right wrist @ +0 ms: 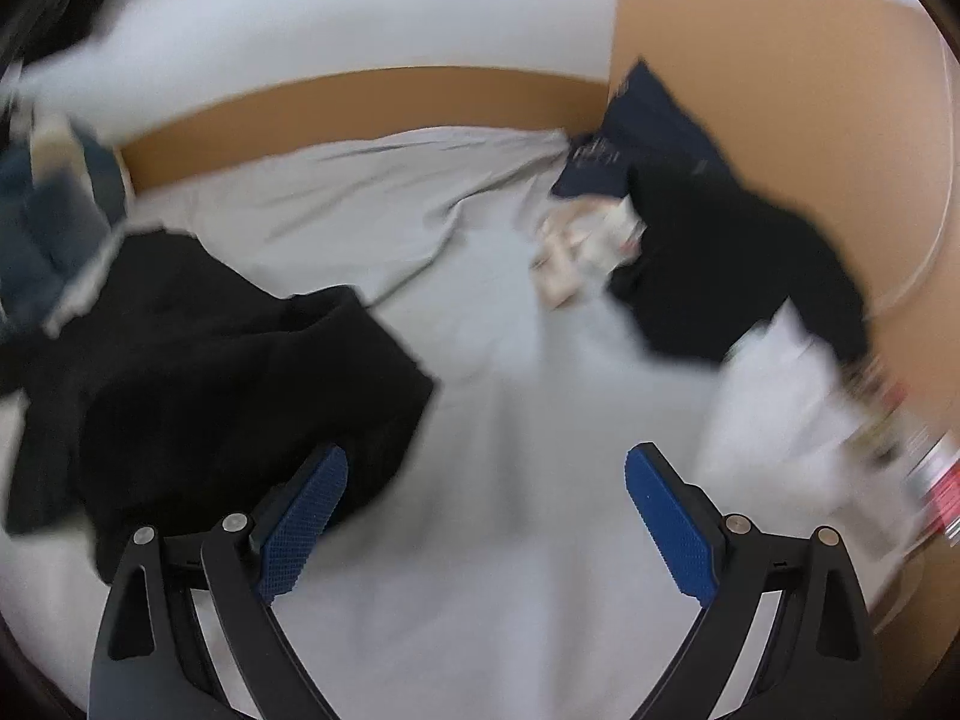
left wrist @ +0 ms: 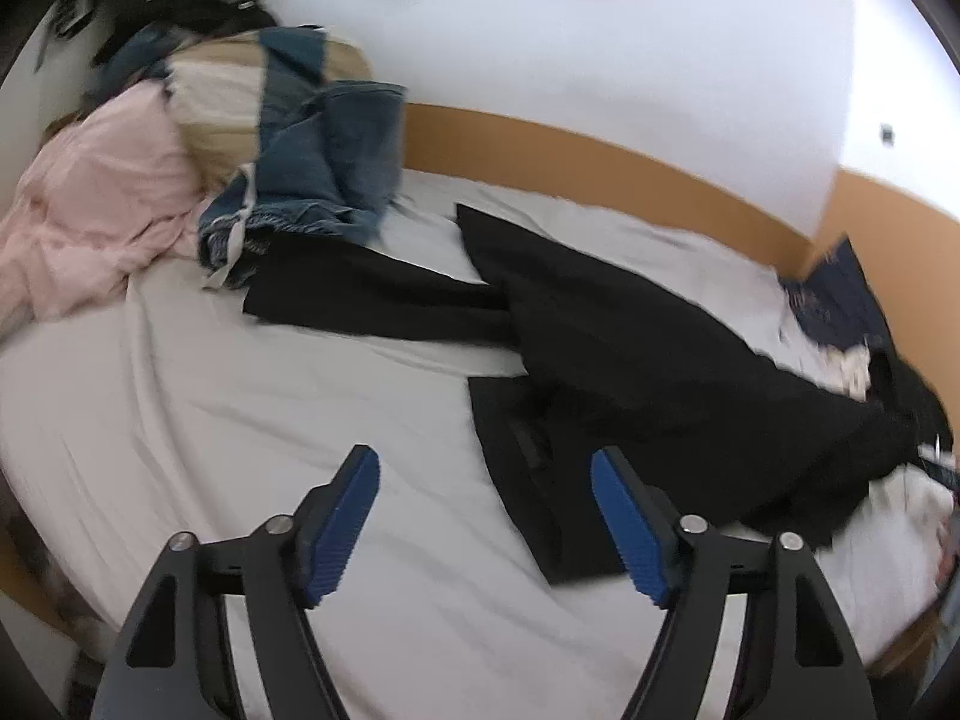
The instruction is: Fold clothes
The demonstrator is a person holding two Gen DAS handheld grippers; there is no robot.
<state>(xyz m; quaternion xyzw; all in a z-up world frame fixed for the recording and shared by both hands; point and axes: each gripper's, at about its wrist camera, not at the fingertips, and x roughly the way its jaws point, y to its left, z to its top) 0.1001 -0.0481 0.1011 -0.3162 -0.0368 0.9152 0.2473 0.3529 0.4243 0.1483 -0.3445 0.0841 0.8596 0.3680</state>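
Bed with pale grey sheet (left wrist: 240, 408), creased, fills the lower view. Tan wooden bed frame (left wrist: 600, 162) runs along its far edge and turns a corner at right. White wall (left wrist: 600, 30) above. Soft, even daylight; right wrist view blurred.

Each hand-held gripper (left wrist: 485, 462) (right wrist: 486, 462): black frame, 2 blue ribbed pads, silver screws.

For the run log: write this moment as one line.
left gripper: open, empty | right gripper: open, empty | black fabric garment: spread unfolded on grey bedsheet
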